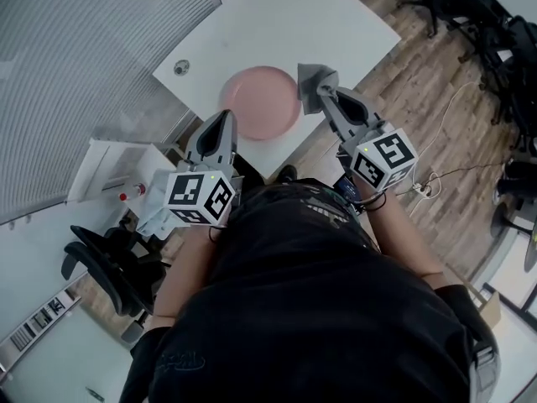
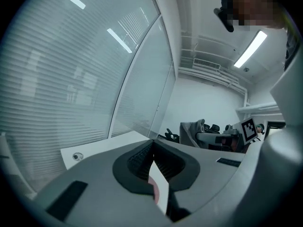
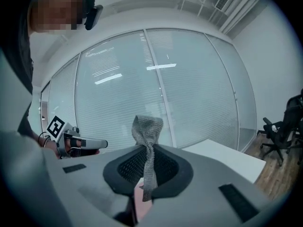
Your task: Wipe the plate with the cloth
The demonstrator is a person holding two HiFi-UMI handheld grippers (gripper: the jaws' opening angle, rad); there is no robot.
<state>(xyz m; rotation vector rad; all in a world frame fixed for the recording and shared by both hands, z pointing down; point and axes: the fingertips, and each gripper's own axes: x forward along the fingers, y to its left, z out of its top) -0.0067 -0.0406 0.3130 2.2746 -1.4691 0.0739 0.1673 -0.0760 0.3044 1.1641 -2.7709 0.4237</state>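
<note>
Left tongs (image 1: 220,117) clenched empty, right tongs (image 1: 324,91) grasping one grey cloth (image 1: 310,79), one pink plate (image 1: 260,103) ahead

The plate (image 1: 260,102) is plain pink on a white table (image 1: 336,15). The cloth (image 3: 147,126) is grey with a fine mesh weave. The left gripper (image 1: 221,117) and right gripper (image 1: 325,91) are light grey with black ribbed pads. Each carries 1 white cube (image 1: 201,198) printed with black square markers. The floor (image 1: 419,82) is brown wood planking. The glass wall (image 1: 75,65) shows fine pale horizontal stripes. The shirt (image 1: 319,292) and chairs (image 1: 109,275) are black.
</note>
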